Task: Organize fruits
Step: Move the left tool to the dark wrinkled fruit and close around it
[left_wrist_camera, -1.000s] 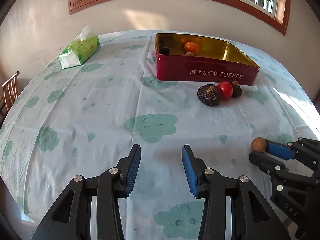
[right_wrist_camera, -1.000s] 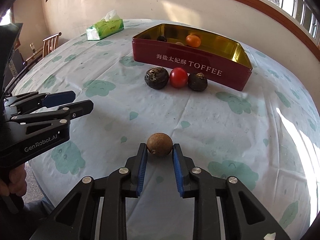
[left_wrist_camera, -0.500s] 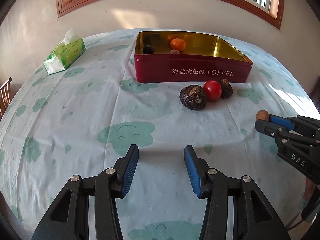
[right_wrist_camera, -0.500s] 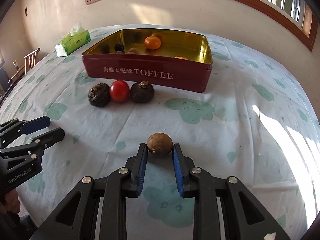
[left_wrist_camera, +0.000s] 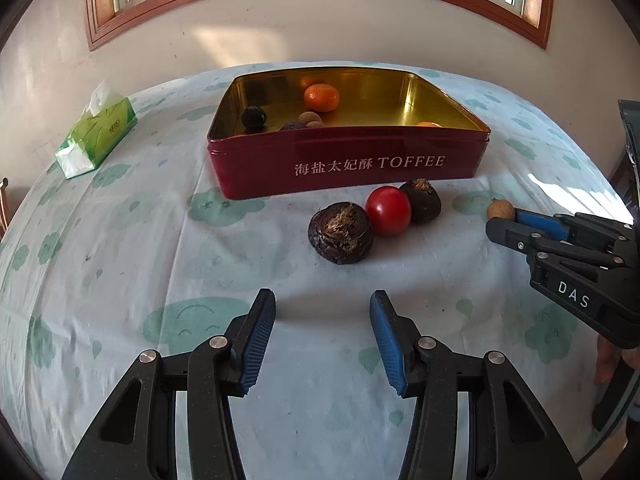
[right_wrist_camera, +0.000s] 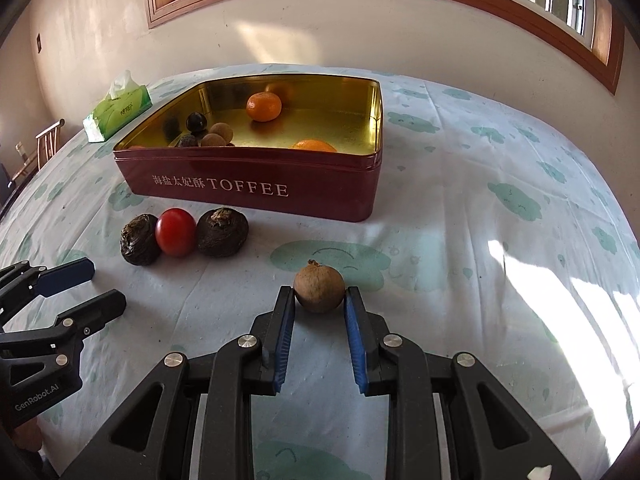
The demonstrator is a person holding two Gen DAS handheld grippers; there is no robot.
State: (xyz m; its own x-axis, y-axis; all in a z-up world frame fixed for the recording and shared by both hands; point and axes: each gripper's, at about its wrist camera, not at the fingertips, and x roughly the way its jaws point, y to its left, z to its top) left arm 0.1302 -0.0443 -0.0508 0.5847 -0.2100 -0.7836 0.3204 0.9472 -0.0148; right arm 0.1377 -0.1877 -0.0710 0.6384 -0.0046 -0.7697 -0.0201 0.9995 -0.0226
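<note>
Nearest, my right tongs (right_wrist_camera: pixel 319 306) were clamped on a brown longan (right_wrist_camera: pixel 319 292), held just above the cloth (right_wrist_camera: pixel 480 264). My left tongs (left_wrist_camera: pixel 322 308) had just been opening and stood apart, nothing between them. Beyond them a tomato (left_wrist_camera: pixel 388 211) sat between two dark water chestnuts (left_wrist_camera: pixel 341 233), still outside. Farther back, the red tin (left_wrist_camera: pixel 348 164) already held two oranges, longans and dark fruit. By my reckoning, four pieces remained.
</note>
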